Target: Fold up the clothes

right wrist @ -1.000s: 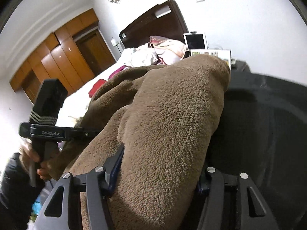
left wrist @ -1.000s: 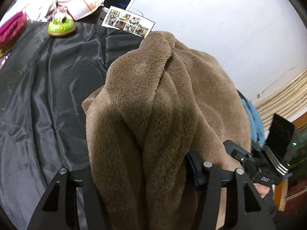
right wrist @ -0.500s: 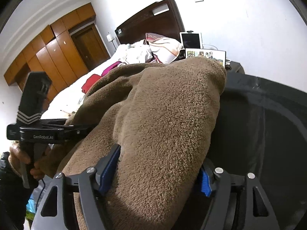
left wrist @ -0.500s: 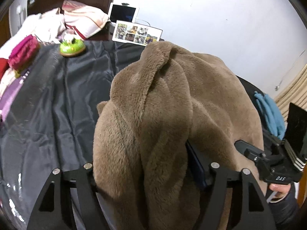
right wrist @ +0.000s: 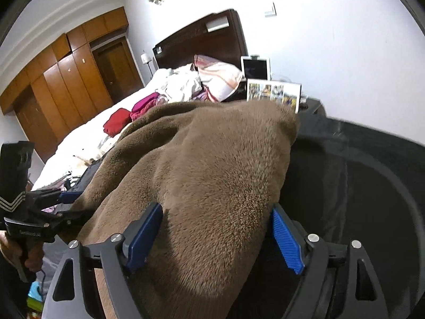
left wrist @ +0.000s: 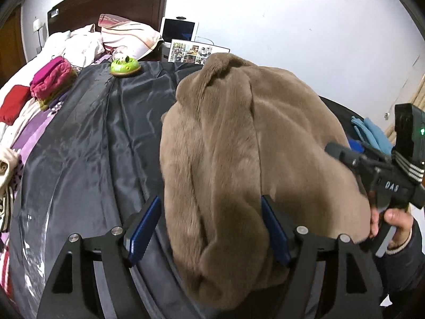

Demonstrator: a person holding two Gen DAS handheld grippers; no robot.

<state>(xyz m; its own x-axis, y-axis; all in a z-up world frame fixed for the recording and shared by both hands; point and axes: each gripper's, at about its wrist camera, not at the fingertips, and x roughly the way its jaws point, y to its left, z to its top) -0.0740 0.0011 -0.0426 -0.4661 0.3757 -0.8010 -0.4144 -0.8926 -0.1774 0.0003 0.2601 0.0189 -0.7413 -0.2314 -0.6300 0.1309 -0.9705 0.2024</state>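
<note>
Since a second ago: both sets of jaws have spread, and the blue pads that were buried in pile now stand clear of it on at least one side.

Black sheet [left wrist: 87, 159], spread over the bed as my work surface; creased lengthwise, bare on the left half.

Brown fleece garment [left wrist: 239, 159], the item being folded: a bulky doubled mound on the right half of the sheet, its far end near the photo collage [left wrist: 198, 51]. It rests on the sheet, though its near edge is out of view.

Left gripper [left wrist: 209, 228]: fingers parted, left pad clear of the fleece, right pad touching its flank. Holding nothing.

Right gripper [right wrist: 213, 236]: fingers likewise parted astride the mound, pads [right wrist: 285, 242] at the pile's edge, no squeeze evident.

Judgement: the release after laying a fold. To do it well, I would draw both grippers straight back and slightly up, so the serrated pads do not snag the pile and drag the top layer askew; then check the fold line before regripping.

Green toy [left wrist: 124, 66], far edge of sheet, well apart.
</note>
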